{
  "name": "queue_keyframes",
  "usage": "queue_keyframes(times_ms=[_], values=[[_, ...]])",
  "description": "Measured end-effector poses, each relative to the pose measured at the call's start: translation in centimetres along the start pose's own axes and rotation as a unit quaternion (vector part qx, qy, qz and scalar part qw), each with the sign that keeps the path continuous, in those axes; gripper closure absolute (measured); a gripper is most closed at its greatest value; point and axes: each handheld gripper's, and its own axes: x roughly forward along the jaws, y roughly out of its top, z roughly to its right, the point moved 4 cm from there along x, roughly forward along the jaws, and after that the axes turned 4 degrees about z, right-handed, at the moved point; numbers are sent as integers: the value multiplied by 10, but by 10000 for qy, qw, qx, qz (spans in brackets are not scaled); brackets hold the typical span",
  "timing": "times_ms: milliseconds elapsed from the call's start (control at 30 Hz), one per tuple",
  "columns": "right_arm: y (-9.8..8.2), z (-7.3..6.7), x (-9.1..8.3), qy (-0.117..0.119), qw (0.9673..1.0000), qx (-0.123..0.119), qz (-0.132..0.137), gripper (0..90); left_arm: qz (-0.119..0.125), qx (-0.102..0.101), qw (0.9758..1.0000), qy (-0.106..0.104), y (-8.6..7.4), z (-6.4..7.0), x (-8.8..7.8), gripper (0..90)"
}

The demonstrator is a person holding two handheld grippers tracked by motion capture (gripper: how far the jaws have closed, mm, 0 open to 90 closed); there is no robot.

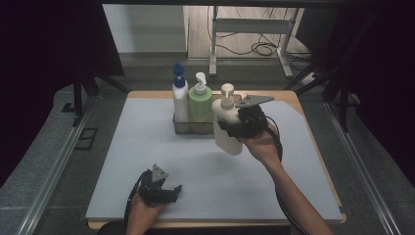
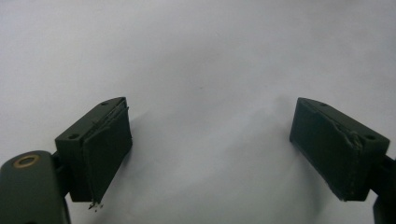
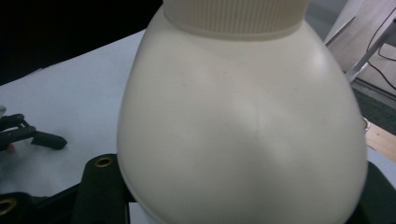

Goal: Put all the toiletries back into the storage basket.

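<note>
The right gripper (image 1: pixel 234 128) clamps the cream pump bottle (image 1: pixel 227 123) — apparently lifted clear of the pale grey mat (image 1: pixel 147 147), just beside the clear bin (image 1: pixel 193 125) holding a white bottle (image 1: pixel 180 100) and a green bottle (image 1: pixel 200 103). Its forearm reaches in diagonally. The left gripper (image 1: pixel 169 192) rests low near the mat's front edge, jaws spread — nothing between them.
</note>
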Motion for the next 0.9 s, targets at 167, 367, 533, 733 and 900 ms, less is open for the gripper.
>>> queue_keyframes(times_ms=[167, 367, 533, 733, 900], values=[[5, 10, -2, -127, 9999, 81, 29, 391, -2, 1, 10000, 1, 0, 0, 0, 123], [9, 22, 1, -260, 9995, 172, 57, 392, -1, 0, 10000, 0, 0, 0, 0, 123], [13, 29, 7, -340, 9991, 236, 95, 392, 2, -1, 10000, 0, 0, 0, 0, 123], [18, 36, 13, -434, 9985, 300, 157, 392, 3, 1, 10000, 1, 0, 0, 0, 123], [23, 42, 18, -525, 9979, 331, 192, 392, 4, 0, 10000, 1, 0, 0, 0, 123]])
